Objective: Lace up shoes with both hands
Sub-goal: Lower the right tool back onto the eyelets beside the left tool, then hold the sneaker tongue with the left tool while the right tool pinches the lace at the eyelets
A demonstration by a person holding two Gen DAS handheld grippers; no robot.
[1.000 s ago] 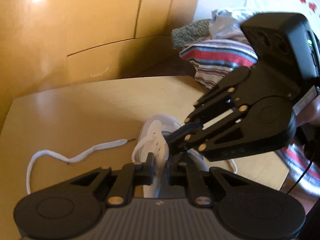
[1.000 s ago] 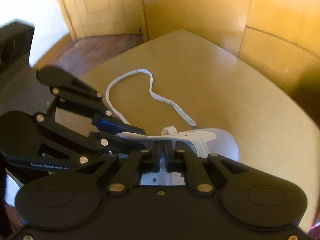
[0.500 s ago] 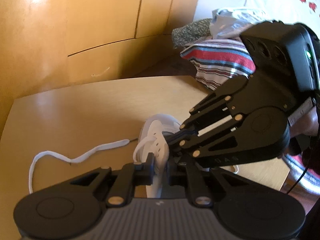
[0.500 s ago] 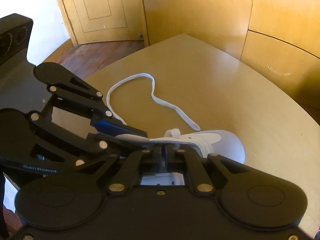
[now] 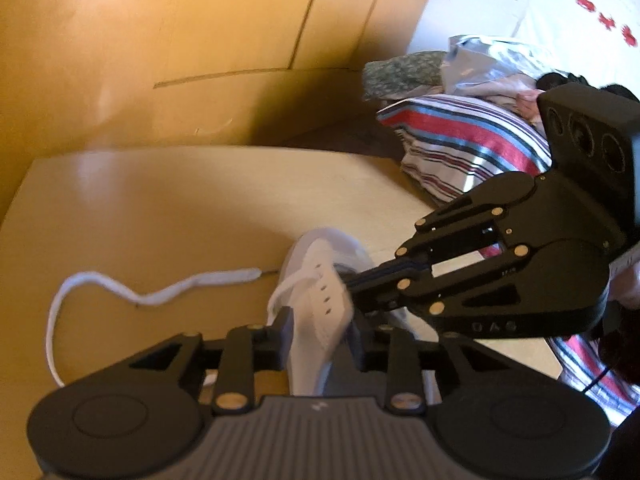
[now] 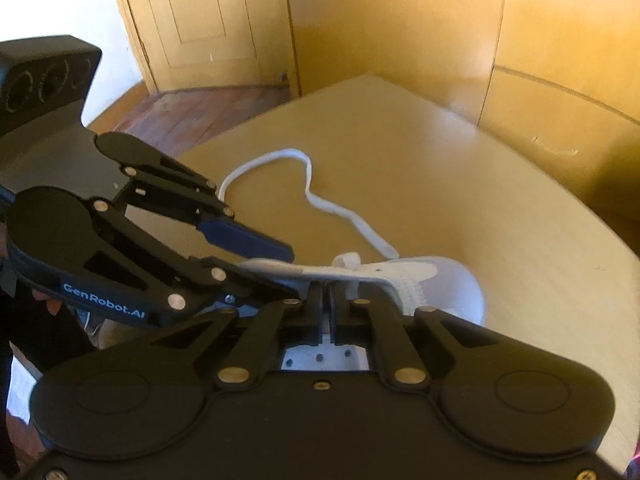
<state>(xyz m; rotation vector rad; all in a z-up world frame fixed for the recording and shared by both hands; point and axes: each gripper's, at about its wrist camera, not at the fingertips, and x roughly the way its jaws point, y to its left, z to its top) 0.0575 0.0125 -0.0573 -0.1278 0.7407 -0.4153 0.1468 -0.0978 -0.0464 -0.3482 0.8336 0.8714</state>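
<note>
We see left gripper (image 5: 320, 330) jaws opening around white shoe (image 5: 320, 300) flap; right gripper (image 6: 328, 300) pressed together on shoe edge; lace (image 6: 304, 176) trails far-left across table (image 6: 480, 208).

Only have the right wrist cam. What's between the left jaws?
Observer: In the left wrist view, the side flap of the white shoe stands between the fingers of the left gripper. Its jaws are opening, and the pads don't look clamped on the flap.
Operator: Where do my right tips sit?
Observer: The right gripper comes in from the right of that view. Its tips are shut against the inner face of the flap, behind the eyelets. What they pinch, if anything, is hidden.
Operator: Anything behind my right hand?
Observer: A striped cloth heap lies past the edge of the table, behind the right gripper.
</note>
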